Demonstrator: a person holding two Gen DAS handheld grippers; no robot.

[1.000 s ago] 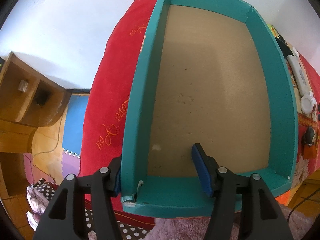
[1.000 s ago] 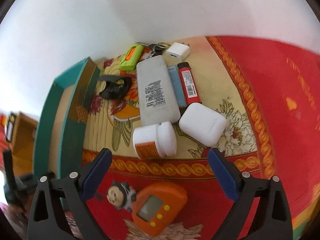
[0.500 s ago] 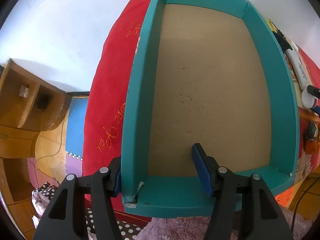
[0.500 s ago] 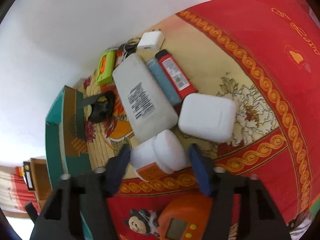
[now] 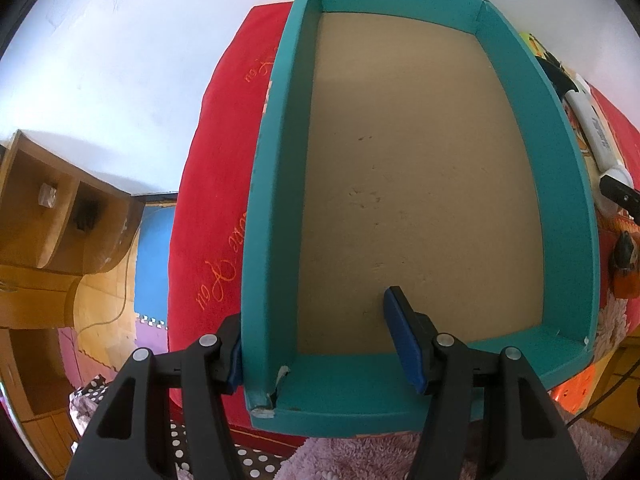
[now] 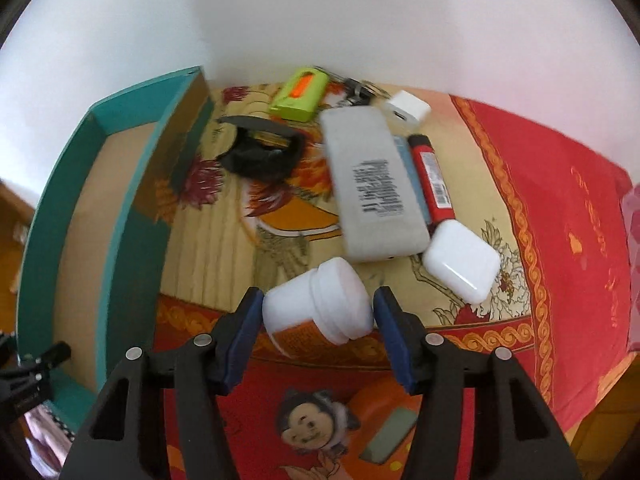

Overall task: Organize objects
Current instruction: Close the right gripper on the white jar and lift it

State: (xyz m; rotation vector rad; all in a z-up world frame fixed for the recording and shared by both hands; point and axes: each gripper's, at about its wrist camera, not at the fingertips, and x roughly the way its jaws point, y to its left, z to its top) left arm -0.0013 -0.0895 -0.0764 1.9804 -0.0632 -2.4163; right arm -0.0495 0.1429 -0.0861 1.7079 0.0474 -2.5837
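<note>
A teal box (image 5: 568, 184) with a bare brown floor lies on the red blanket. My left gripper (image 5: 316, 328) stands open astride the box's left wall near the front corner, one pad outside it and one inside. In the right wrist view my right gripper (image 6: 318, 308) is shut on a white bottle (image 6: 336, 296) with an orange label, both pads against its sides. The bottle hangs tilted, cap away from me, just in front of the grey power bank (image 6: 372, 184). The teal box (image 6: 120, 216) lies to the left of it.
Beside the power bank lie a white earbud case (image 6: 460, 264), a red lighter (image 6: 432, 180), a white charger (image 6: 406, 108), a green and orange gadget (image 6: 300, 94) and a black pouch (image 6: 260, 152). An orange handheld game (image 6: 388, 432) with a cartoon figure (image 6: 308, 420) lies nearest me.
The right gripper's jaws closed around the white bottle, and gripper and bottle have shifted left toward the teal box. The left gripper and the box have stayed put.
</note>
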